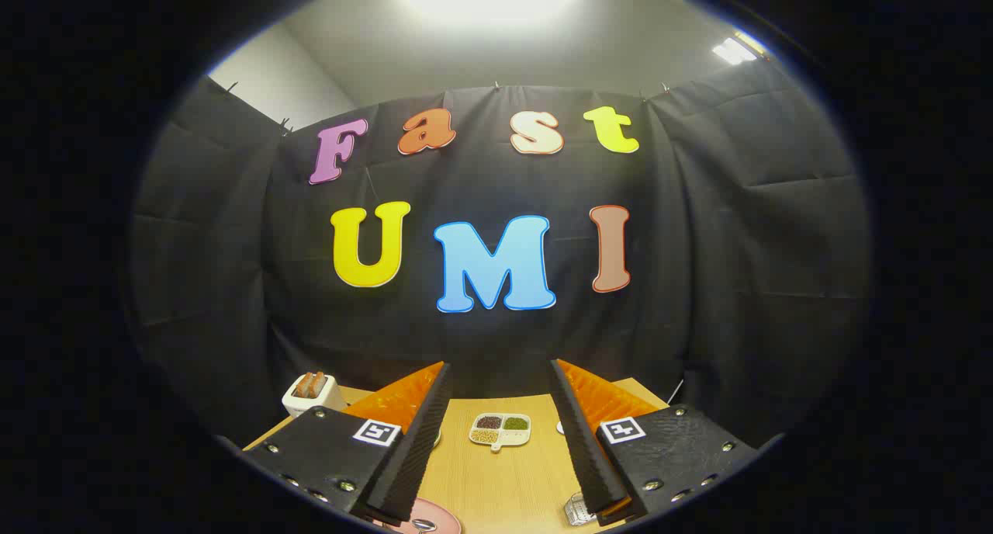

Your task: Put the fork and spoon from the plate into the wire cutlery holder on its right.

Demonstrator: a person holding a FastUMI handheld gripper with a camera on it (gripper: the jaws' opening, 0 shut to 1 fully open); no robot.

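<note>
My gripper (500, 379) is open, held high above the wooden table (504, 480), with nothing between its fingers. A pink plate (436, 518) peeks out under the left finger, close to the near table edge, with the bowl of a spoon (423, 525) lying on it. The fork is hidden from me. A bit of the wire cutlery holder (578, 509) shows under the right finger, to the right of the plate.
A small divided dish (499, 430) with grains or beans sits on the table beyond the fingers. A white toaster (313, 394) with toast in it stands at the far left corner. The black cloth wall closes the back.
</note>
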